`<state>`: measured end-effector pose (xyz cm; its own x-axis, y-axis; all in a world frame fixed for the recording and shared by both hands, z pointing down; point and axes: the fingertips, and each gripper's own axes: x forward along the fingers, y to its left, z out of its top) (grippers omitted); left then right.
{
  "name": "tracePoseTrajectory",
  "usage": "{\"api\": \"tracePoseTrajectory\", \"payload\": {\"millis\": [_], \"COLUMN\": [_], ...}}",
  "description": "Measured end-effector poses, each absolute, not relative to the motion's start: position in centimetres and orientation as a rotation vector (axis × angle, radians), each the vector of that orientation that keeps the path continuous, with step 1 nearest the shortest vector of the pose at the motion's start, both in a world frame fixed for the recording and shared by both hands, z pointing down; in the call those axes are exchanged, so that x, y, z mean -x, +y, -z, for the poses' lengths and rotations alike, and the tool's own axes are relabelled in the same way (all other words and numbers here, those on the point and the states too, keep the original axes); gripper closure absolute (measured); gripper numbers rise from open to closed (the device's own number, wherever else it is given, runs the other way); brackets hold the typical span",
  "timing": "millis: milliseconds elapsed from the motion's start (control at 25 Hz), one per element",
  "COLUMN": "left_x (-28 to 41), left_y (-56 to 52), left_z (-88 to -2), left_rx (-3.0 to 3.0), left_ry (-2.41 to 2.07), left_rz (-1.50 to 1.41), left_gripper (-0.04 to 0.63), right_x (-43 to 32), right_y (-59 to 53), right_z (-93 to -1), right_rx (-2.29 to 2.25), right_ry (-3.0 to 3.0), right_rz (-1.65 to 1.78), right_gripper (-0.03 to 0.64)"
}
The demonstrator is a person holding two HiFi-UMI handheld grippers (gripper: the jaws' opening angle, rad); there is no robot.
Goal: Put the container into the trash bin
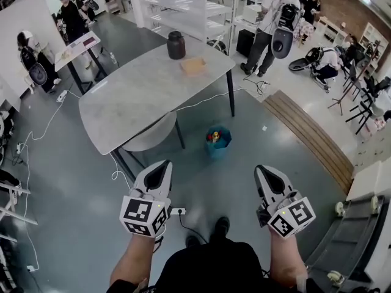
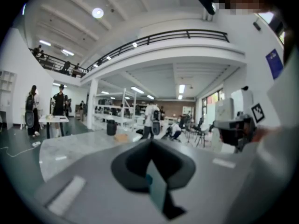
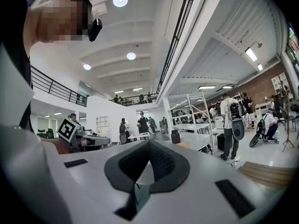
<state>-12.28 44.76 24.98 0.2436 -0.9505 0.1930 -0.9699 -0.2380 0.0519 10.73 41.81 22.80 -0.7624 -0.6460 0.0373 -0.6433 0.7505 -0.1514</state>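
Both grippers are held low over the grey floor [image 1: 73,182], in front of the person's body and well short of the table [image 1: 140,96]. The left gripper [image 1: 164,165] has its jaws closed tip to tip with nothing between them, as the left gripper view shows. The right gripper [image 1: 261,170] is closed the same way and is also empty, its tips meeting in the right gripper view.

The container [image 1: 176,44], a dark jar with a lid, stands upright at the table's far corner. A flat brown piece [image 1: 193,66] lies just beside it, nearer the right edge.

The bin [image 1: 218,143] is blue and stands on the floor below the table's near right edge, between the table and the grippers. Something red and yellow lies in it, too small to name. Container and bin are well apart.

Other people stand past the table's far side, near the shelves [image 1: 183,5].
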Motion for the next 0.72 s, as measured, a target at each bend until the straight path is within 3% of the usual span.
{"api": "tracePoseTrajectory", "payload": {"millis": [720], "left_x": [5.0], "left_y": [36.1], "left_z": [-25.2], "left_rx": [-2.277], "left_ry": [-1.91], "left_rz": [-0.266], "left_gripper": [0.588], "right_x": [-14.5], "right_y": [33.7], "right_z": [-25.6], "right_rx": [0.859], "right_ry": [3.133], "right_rz": [0.244], "right_gripper": [0.623]}}
